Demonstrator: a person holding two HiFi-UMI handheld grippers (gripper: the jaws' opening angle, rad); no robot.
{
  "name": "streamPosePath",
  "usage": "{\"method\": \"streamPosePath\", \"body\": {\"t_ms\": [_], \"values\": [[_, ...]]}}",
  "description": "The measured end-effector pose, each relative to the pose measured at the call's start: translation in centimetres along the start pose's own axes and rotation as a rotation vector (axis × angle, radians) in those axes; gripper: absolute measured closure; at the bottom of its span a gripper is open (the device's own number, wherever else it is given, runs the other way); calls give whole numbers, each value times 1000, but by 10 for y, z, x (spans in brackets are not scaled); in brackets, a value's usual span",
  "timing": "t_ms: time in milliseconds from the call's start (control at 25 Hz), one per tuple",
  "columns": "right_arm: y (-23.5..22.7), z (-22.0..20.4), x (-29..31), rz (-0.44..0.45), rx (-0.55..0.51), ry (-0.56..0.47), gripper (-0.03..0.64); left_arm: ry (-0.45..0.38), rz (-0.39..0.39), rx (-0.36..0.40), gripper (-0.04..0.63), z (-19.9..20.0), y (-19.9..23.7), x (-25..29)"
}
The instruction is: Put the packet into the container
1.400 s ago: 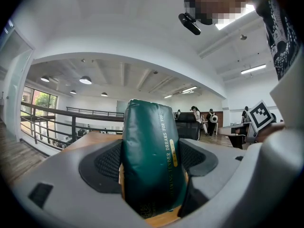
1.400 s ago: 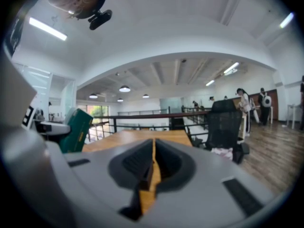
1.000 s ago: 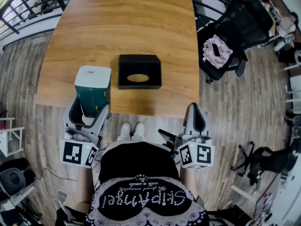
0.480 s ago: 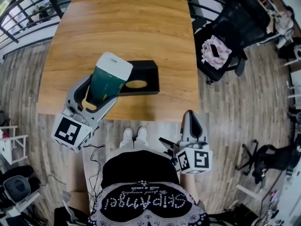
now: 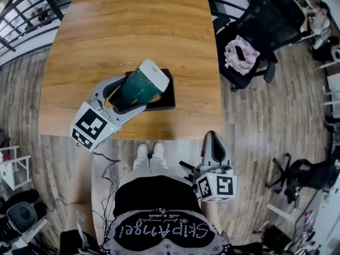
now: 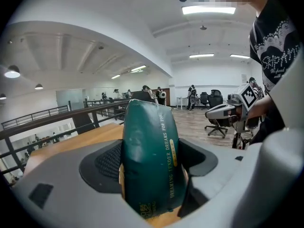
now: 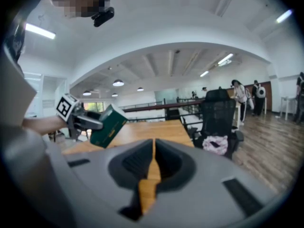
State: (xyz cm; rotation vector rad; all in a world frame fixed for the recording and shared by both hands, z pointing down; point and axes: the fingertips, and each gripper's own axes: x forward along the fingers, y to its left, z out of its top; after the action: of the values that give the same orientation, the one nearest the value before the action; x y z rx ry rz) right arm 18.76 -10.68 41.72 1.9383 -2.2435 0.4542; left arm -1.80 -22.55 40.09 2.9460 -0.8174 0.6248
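L gripper (image 5: 130, 93) has its jaws clamped on the dark green packet (image 5: 139, 85). The packet's white top end is tilted up & away from the person, and it's held over the black container (image 5: 169, 99) on the wooden table (image 5: 133, 25), covering most of the container's top. R gripper (image 5: 214, 142) sits low, off the table's near edge by the person's body, jaws pressed together w/ nothing between. An office chair (image 5: 260, 31) stands right of the table.
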Motion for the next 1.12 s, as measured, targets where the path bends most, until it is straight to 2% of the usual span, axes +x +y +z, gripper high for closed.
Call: {"method": "streamPosePath", "body": {"t_ms": [320,560,960,1120], "values": [[-5,-7,15,-12,23,35,580,166,-131,7,216,-56,-2,56],[-13,-12,18,-33,39,60,579,289,-235,72,216,-90,-10,83],[-22,-17,26,-46,52,80,579,436,-377,135,216,-125,-18,103],[-21,-19,27,-41,51,84,580,463,-409,127,216,-133,-21,108]]}}
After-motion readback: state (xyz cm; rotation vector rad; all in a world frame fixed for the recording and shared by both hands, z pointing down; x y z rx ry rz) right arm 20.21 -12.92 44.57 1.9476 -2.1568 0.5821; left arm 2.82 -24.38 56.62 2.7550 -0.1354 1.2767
